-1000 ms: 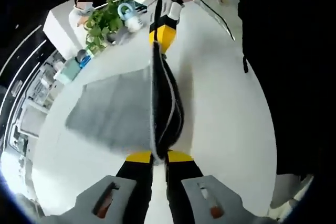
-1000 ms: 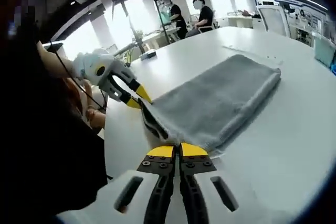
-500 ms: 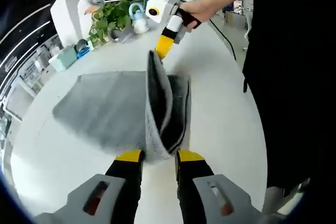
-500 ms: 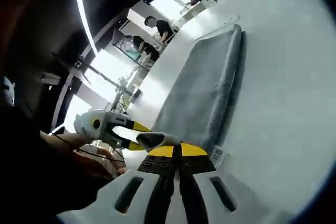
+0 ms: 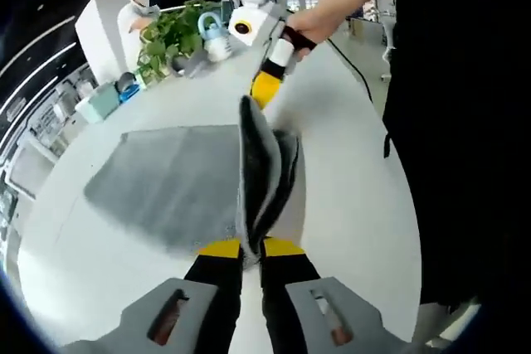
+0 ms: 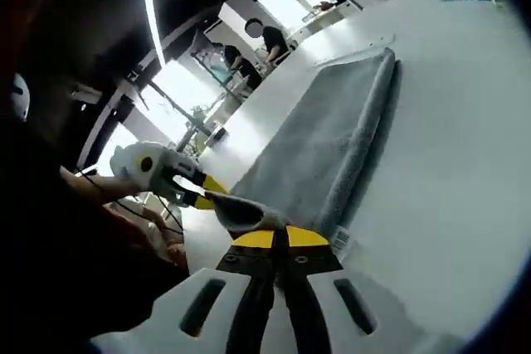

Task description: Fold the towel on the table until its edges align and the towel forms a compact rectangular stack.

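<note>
The grey towel [image 5: 178, 180] lies across the middle of the white counter [image 5: 348, 172], already doubled at least once — in the right gripper view its far long side shows as a thick rounded fold [image 6: 365, 134] running toward the upper right of the frame. The job reads as partway done: one short end is lifted off the counter and pinched at both corners, so another fold looks to be in hand, and the end has not yet been laid over and squared against the rest.

The left gripper [image 5: 251, 246] has its yellow-tipped fingers closed on the near corner of the raised edge, at the bottom centre of its frame. The right gripper [image 6: 279, 240] likewise has its fingers shut together on the other corner, the cloth bunching just above them at lower centre.

The left gripper view shows the lifted end standing as a dark upright ridge [image 5: 264, 172] through mid-frame, with the right gripper [image 5: 265, 89] and the person's hand [image 5: 319, 18] holding it at its far tip, upper centre; beyond are a potted plant [image 5: 170, 35] and small items at the upper left. The right gripper view gives what that one does not — a white care label [image 6: 342, 242] at the towel's near edge, lower centre, the left gripper [image 6: 195, 186] coming in at mid-left, and people standing by distant desks at the top.
</note>
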`<state>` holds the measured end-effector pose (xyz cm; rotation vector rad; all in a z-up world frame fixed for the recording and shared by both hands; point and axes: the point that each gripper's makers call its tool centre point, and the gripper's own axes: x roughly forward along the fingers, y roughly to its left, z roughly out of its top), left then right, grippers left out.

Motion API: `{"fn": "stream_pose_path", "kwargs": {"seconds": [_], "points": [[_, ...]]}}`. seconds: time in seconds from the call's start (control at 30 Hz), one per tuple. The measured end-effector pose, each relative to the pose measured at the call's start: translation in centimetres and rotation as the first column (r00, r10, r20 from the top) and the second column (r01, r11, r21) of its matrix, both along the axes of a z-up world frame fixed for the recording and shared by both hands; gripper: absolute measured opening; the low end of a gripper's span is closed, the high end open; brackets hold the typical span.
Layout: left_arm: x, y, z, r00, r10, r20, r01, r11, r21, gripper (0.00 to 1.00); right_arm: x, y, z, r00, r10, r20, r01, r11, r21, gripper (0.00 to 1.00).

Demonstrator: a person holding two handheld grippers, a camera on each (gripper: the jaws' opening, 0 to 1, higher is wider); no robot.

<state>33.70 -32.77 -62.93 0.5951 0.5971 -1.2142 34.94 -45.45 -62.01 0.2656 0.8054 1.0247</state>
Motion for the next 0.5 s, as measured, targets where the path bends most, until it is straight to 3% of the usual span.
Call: {"fn": "stream_pose_path", "kwargs": {"seconds": [0.07, 0.13, 0.2, 0.23, 0.27, 0.3, 0.33, 0.37, 0.4, 0.43, 0.47, 0.5], "points": [[0.3, 0.2, -0.1, 0.993, 0.07, -0.1, -0.072, 0.997, -0.015, 0.06, -0.4, -0.3, -0.3, 0.998, 0.034, 0.059, -0.031, 0.998, -0.06, 0.04], [0.6, 0.2, 0.0, 0.974, 0.132, -0.186, -0.141, 0.99, -0.032, 0.06, -0.9, -0.8, -1.0, 0.987, 0.088, 0.132, -0.067, 0.986, -0.155, 0.19], [0.9, 0.1, 0.2, 0.946, 0.189, -0.263, -0.21, 0.976, -0.056, 0.06, -1.4, -1.0, -1.3, 0.958, 0.175, 0.229, -0.116, 0.961, -0.25, 0.33], [1.1, 0.1, 0.3, 0.934, 0.206, -0.292, -0.235, 0.97, -0.068, 0.06, -2.0, -1.3, -1.5, 0.926, 0.251, 0.281, -0.153, 0.932, -0.328, 0.35], [1.2, 0.2, 0.4, 0.906, 0.241, -0.348, -0.284, 0.956, -0.078, 0.06, -2.1, -1.4, -1.5, 0.894, 0.305, 0.329, -0.166, 0.906, -0.388, 0.35], [1.3, 0.2, 0.5, 0.887, 0.26, -0.382, -0.315, 0.945, -0.088, 0.06, -2.6, -1.6, -1.5, 0.834, 0.404, 0.376, -0.194, 0.853, -0.485, 0.36], [1.6, 0.3, 0.6, 0.856, 0.287, -0.43, -0.363, 0.926, -0.106, 0.06, -2.6, -1.5, -1.4, 0.782, 0.458, 0.422, -0.185, 0.818, -0.544, 0.4], [1.7, 0.3, 0.8, 0.835, 0.294, -0.464, -0.389, 0.914, -0.12, 0.06, -3.1, -1.0, -1.3, 0.697, 0.55, 0.46, -0.202, 0.766, -0.61, 0.44], [1.8, 0.5, 0.8, 0.801, 0.311, -0.512, -0.428, 0.895, -0.125, 0.06, -3.4, -0.7, -1.4, 0.634, 0.616, 0.467, -0.212, 0.72, -0.66, 0.45], [2.0, 0.6, 0.8, 0.791, 0.316, -0.523, -0.44, 0.889, -0.129, 0.06, -3.5, -0.6, -1.5, 0.581, 0.663, 0.471, -0.203, 0.679, -0.706, 0.43], [2.2, 0.8, 0.8, 0.783, 0.323, -0.532, -0.452, 0.882, -0.131, 0.06, -3.6, 0.1, -1.3, 0.492, 0.725, 0.483, -0.189, 0.63, -0.753, 0.39], [2.2, 0.9, 0.7, 0.78, 0.322, -0.537, -0.452, 0.883, -0.126, 0.06, -3.4, 0.5, -1.2, 0.443, 0.751, 0.49, -0.174, 0.608, -0.775, 0.36]]}}
